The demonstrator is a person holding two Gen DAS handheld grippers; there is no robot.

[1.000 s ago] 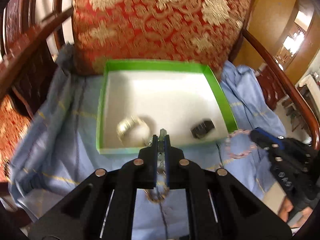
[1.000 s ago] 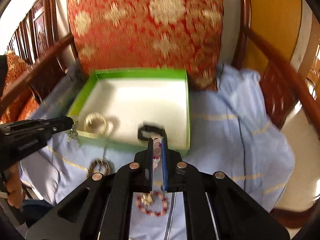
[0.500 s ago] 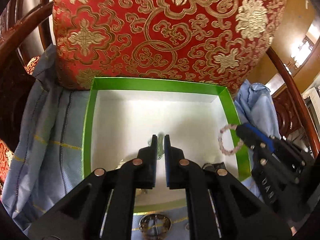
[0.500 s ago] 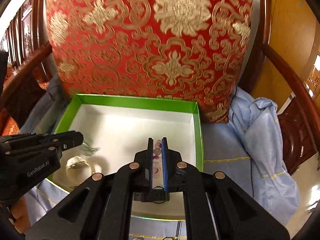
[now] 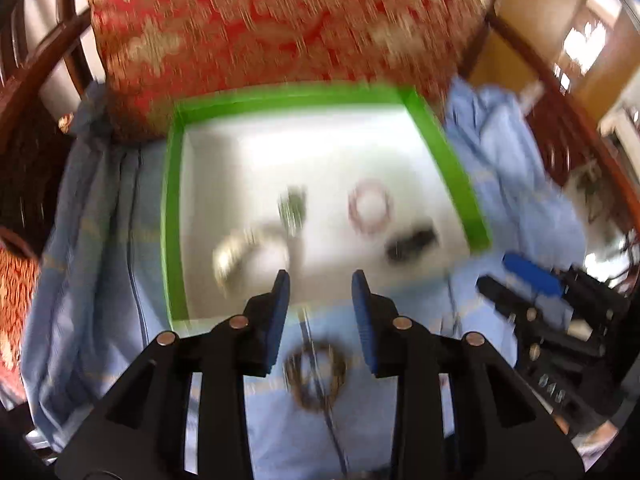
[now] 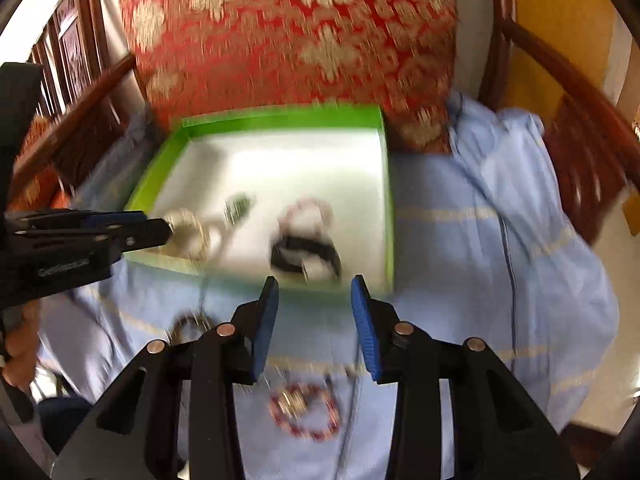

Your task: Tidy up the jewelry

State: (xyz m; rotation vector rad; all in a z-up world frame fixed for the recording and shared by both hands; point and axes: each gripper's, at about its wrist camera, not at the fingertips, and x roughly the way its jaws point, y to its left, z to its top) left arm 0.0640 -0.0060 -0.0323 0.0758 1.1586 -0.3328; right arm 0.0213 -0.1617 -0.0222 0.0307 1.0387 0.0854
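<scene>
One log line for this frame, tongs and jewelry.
left tongs: open, empty | right tongs: open, empty | green-rimmed white tray: four pieces | blue cloth: two bracelets

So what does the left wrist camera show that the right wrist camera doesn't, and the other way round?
Only the left wrist view shows the right gripper, open, off to its right. Only the right wrist view shows the red beaded bracelet on the light blue cloth, plus the left gripper at the box's left wall. Both show the green-rimmed white box holding a pink beaded bracelet, a black band, a silvery bangle and a small green piece, and a dark brown bracelet outside it. Motion blur hides detail.
</scene>
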